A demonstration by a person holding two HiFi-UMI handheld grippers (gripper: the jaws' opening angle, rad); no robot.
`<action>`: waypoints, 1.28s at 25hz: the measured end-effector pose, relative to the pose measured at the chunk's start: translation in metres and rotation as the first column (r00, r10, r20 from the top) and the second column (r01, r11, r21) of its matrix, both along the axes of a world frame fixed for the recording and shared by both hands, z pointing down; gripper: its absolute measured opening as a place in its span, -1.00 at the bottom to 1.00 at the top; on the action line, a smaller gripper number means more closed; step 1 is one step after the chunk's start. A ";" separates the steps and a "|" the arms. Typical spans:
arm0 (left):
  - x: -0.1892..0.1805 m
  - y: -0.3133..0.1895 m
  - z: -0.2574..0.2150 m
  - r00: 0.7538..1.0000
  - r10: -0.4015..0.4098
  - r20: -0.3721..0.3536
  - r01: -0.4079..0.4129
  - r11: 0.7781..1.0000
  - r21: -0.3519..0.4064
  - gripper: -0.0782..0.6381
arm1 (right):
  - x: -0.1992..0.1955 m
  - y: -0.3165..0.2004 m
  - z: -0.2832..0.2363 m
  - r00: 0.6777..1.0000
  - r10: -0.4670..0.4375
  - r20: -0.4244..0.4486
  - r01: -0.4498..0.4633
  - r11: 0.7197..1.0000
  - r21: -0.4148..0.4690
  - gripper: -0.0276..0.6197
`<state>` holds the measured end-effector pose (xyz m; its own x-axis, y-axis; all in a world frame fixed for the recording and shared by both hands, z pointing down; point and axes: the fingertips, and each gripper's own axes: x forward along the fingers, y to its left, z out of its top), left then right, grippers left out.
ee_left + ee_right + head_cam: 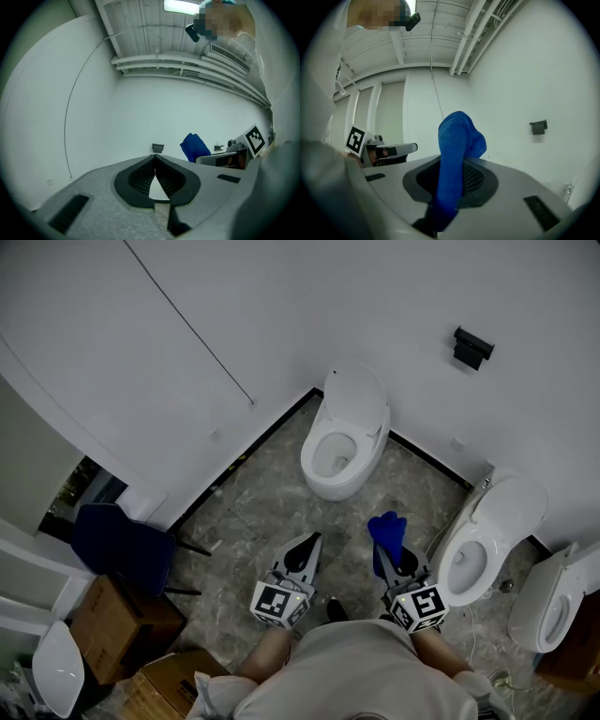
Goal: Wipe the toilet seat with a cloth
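Wide shot first: the grey marbled floor point(253, 512) runs up to white walls, and three toilets stand along them. The middle toilet point(361, 409) sits in the corner with its lid up and its toilet seat point(307, 456) bare. A second toilet point(506, 507) is at the right, with a third toilet point(562, 592) beyond it. Over on the left there's a blue chair point(117, 542) and, beside it, cardboard boxes point(117, 620).

Now the person, standing well back from the middle toilet with both tools raised. The left gripper point(304, 552) point(155, 164) has its jaws pressed together at the tips, with nothing between them. The right gripper point(401, 559) point(454, 178) pinches the blue cloth point(386, 529) point(457, 140), which sticks up past the jaws. It is in the air over the floor, between the middle and second toilets, touching neither.

Smallest of all, a black holder point(472, 346) is on the wall.
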<state>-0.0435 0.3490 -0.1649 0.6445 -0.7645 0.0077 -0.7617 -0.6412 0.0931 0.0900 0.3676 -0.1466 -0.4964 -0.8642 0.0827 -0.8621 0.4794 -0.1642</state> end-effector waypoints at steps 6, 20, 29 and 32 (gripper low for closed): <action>-0.024 -0.035 -0.001 1.000 0.007 -0.007 -0.007 1.000 0.001 -0.76 | -0.013 -0.037 -0.002 0.999 0.031 -0.012 -0.031 1.000 -0.001 -0.72; -0.003 -0.131 0.016 1.000 -0.022 -0.002 0.022 0.998 -0.050 -0.76 | 0.004 -0.155 0.007 1.000 -0.014 0.001 0.014 1.000 -0.019 -0.72; 0.035 -0.224 0.017 0.997 -0.069 0.019 0.070 0.997 -0.038 -0.76 | 0.047 -0.259 0.017 0.998 -0.063 -0.001 0.063 0.997 -0.041 -0.72; 0.047 -0.248 0.008 0.997 -0.078 0.009 0.078 0.997 -0.011 -0.76 | 0.055 -0.284 0.021 0.996 -0.084 -0.011 0.084 0.995 -0.052 -0.72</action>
<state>0.0040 0.1007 -0.1567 0.5828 -0.8123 0.0222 -0.8101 -0.5787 0.0937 0.1447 0.0837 -0.1256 -0.5655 -0.8139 0.1335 -0.8215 0.5413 -0.1793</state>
